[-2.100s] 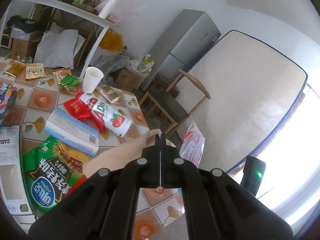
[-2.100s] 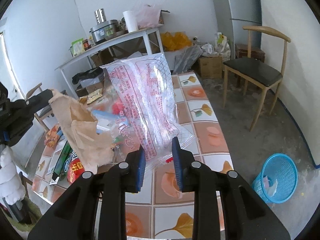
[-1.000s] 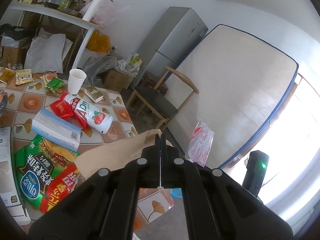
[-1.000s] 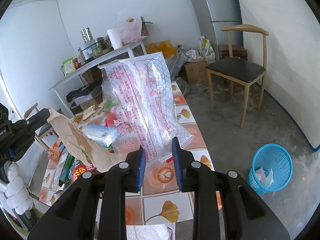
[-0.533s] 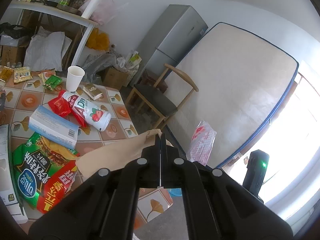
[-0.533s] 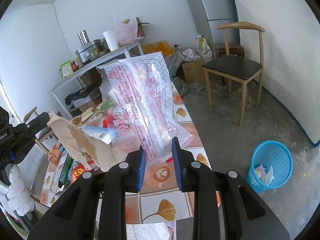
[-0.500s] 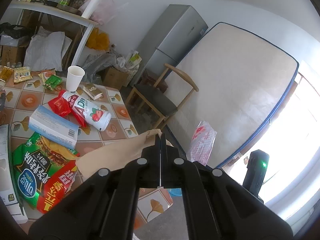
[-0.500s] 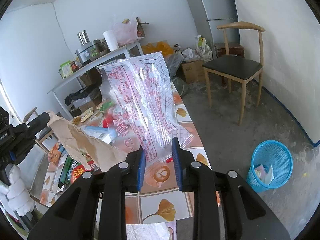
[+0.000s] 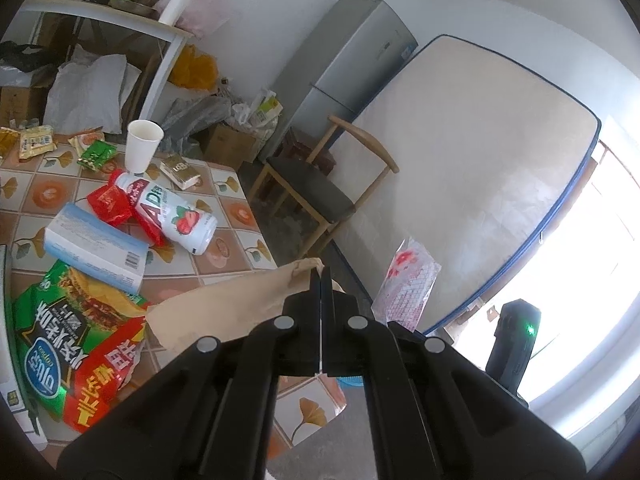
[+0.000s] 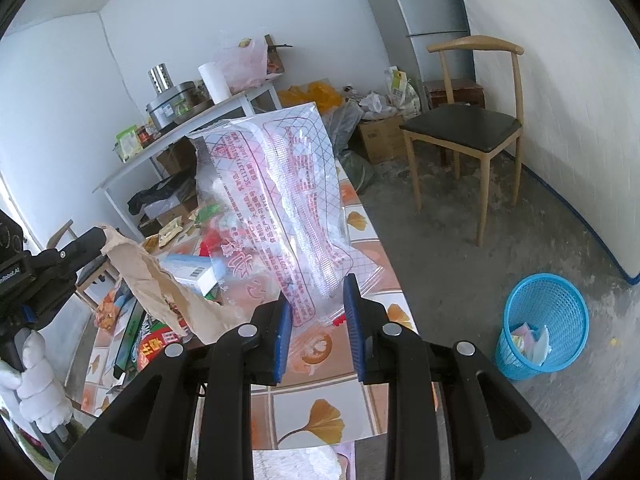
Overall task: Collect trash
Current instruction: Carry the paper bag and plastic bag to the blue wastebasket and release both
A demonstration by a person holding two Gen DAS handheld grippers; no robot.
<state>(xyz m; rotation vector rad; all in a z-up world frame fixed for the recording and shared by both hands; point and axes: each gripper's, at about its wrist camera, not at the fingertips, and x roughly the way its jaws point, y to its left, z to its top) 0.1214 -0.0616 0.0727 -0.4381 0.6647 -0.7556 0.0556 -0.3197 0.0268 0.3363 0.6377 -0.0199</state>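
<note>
Risk of dropping short of blue basket [image 10: 544,326]: left gripper [image 9: 320,280] pinching limp brown paper bag [image 9: 224,312], right gripper [image 10: 316,300] clamping slippery clear plastic bag [image 10: 276,200]

A clear plastic bag [image 10: 276,216] printed with red text and crosshatch, a crumpled brown paper bag [image 10: 160,280], a blue mesh wastebasket [image 10: 544,324], an orange-and-white ginkgo-patterned tiled counter [image 10: 316,412].

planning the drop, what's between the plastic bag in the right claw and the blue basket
Only bare concrete floor, past the table edge; the right wrist view shows it between plastic bag and blue basket.
</note>
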